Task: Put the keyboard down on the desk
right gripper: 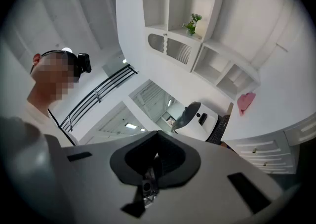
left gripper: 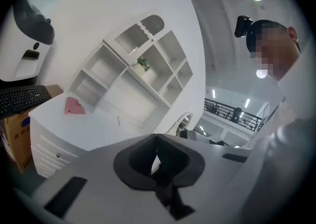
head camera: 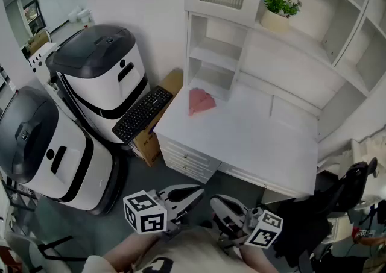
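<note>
Nearest, low in the head view and close to the person's body, the left gripper [head camera: 200, 193] and right gripper [head camera: 216, 203] point toward each other. Each gripper's own view shows its jaws closed tip to tip with nothing between them, so both are clenched and empty. Beyond them, to the left, a black keyboard [head camera: 142, 114] lies slanted on top of a cardboard box [head camera: 149, 144]. The box stands on the floor, wedged between a white machine [head camera: 102, 79] and the left edge of the white surface [head camera: 253, 139]. The keyboard is just beside that edge but not on the surface. A pink cloth [head camera: 201, 102] lies on the surface near its back left corner; the rest looks bare. Farthest back, white shelves [head camera: 217, 55] rise against the wall, with a small plant [head camera: 280, 2] on one. Judging by this, the keyboard is not where the task wants it: grasping it, lifting it across and setting it down all remain.
</note>
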`<action>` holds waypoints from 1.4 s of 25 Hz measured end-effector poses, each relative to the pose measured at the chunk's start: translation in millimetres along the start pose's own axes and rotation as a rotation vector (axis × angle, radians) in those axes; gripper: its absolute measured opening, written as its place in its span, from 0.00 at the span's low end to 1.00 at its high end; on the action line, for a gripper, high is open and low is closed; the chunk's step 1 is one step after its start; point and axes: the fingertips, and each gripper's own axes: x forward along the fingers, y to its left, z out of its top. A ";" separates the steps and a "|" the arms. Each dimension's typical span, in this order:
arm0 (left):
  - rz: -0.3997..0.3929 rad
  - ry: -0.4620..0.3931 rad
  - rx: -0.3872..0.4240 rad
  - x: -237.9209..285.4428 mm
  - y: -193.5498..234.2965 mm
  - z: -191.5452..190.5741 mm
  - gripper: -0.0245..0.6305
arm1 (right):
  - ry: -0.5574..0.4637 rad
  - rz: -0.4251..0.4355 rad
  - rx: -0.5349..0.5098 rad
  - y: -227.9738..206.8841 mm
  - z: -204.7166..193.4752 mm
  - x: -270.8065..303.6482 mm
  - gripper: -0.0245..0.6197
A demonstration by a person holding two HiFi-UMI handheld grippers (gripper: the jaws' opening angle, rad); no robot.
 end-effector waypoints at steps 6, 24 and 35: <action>0.022 0.008 -0.002 16.8 -8.2 -5.8 0.06 | -0.014 0.000 0.001 -5.2 14.3 -18.6 0.07; 0.142 -0.038 0.014 53.1 -26.5 -14.9 0.06 | 0.152 0.087 -0.206 -11.1 32.2 -49.4 0.08; 0.268 -0.103 -0.007 44.9 -26.1 -19.5 0.06 | 0.274 0.149 -0.133 -17.0 23.3 -53.0 0.08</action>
